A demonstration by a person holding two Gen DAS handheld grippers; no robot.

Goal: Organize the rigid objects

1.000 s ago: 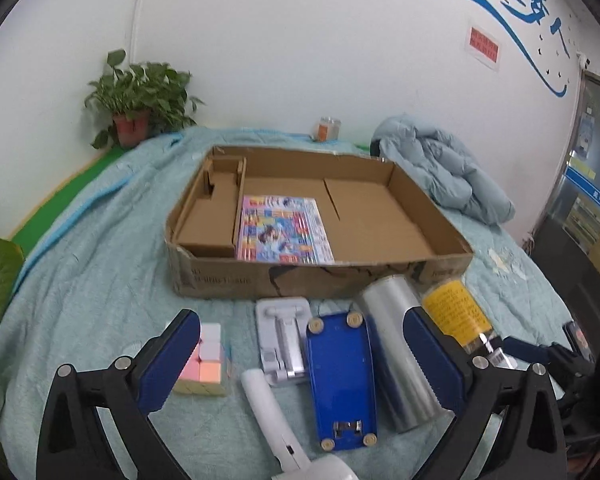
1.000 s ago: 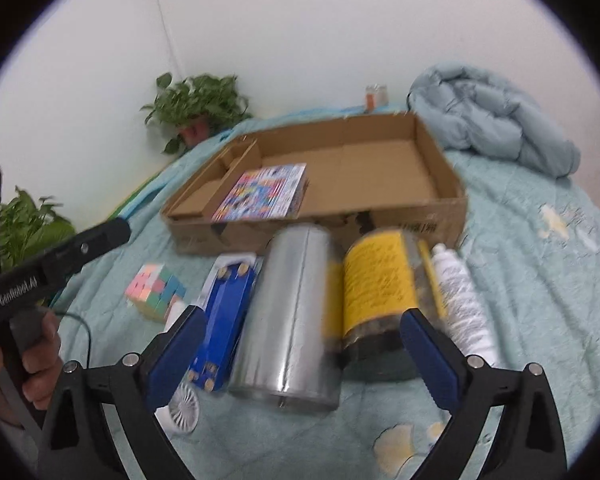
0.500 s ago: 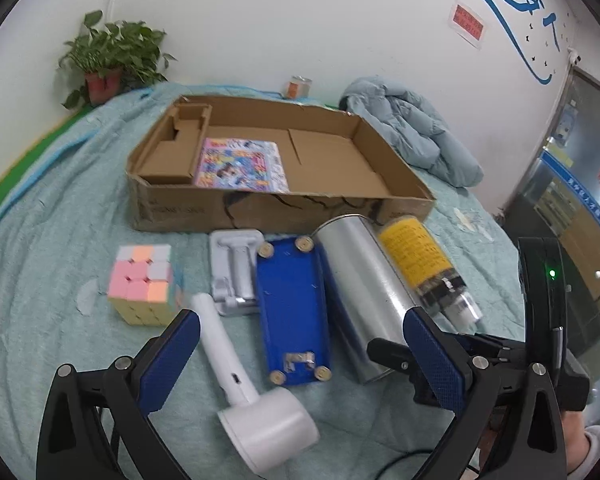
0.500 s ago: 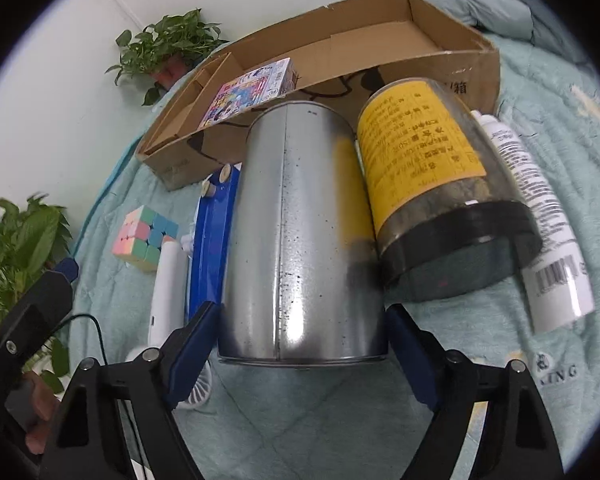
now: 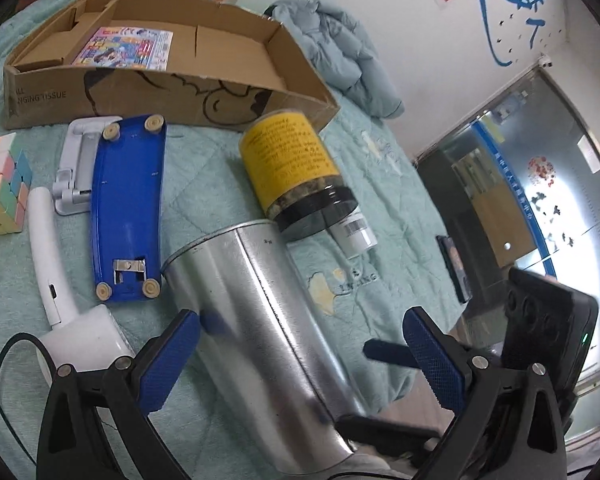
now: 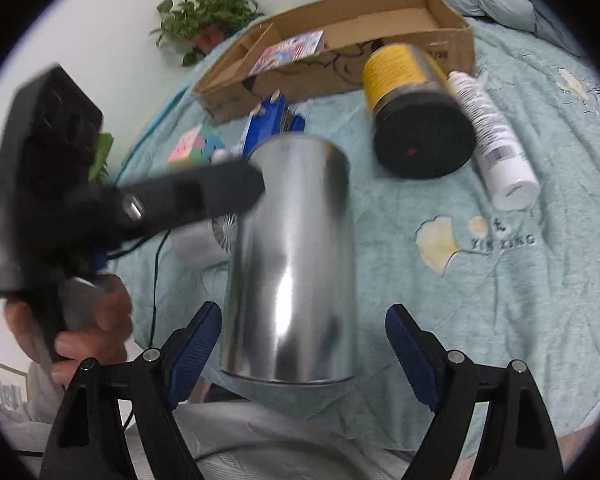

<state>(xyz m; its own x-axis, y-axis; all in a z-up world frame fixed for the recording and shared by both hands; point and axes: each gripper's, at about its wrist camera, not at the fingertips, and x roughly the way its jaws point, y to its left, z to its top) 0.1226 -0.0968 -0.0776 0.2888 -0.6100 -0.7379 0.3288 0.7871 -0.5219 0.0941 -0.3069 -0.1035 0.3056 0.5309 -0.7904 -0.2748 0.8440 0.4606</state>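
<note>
I'm over a bed with a teal quilt (image 5: 384, 208), white wall behind, potted plant (image 6: 204, 26) in the corner; open cardboard box (image 5: 172, 96) sits at the far side with a colourful booklet (image 5: 128, 48) lying flat inside it; silver metal can (image 5: 268, 332) sits between my right gripper (image 6: 302, 354) fingers, lifted off the quilt and tilted; pads look just short of its sides in the right wrist view, so I cannot tell if it's actually clamped; left gripper (image 5: 304, 354) is spread wide, can between its fingers too, not visibly touching either pad; yellow-labelled jar (image 5: 296, 172) with a black lid lies on its side near the box front, white bottle (image 6: 492, 136) lying just beside it; blue tray-like piece (image 5: 126, 208) lies upside down beside a grey stand (image 5: 78, 164); pastel cube puzzle (image 5: 2, 184) at the left edge; white handheld fan (image 5: 66, 300) lies near the blue piece.
</note>
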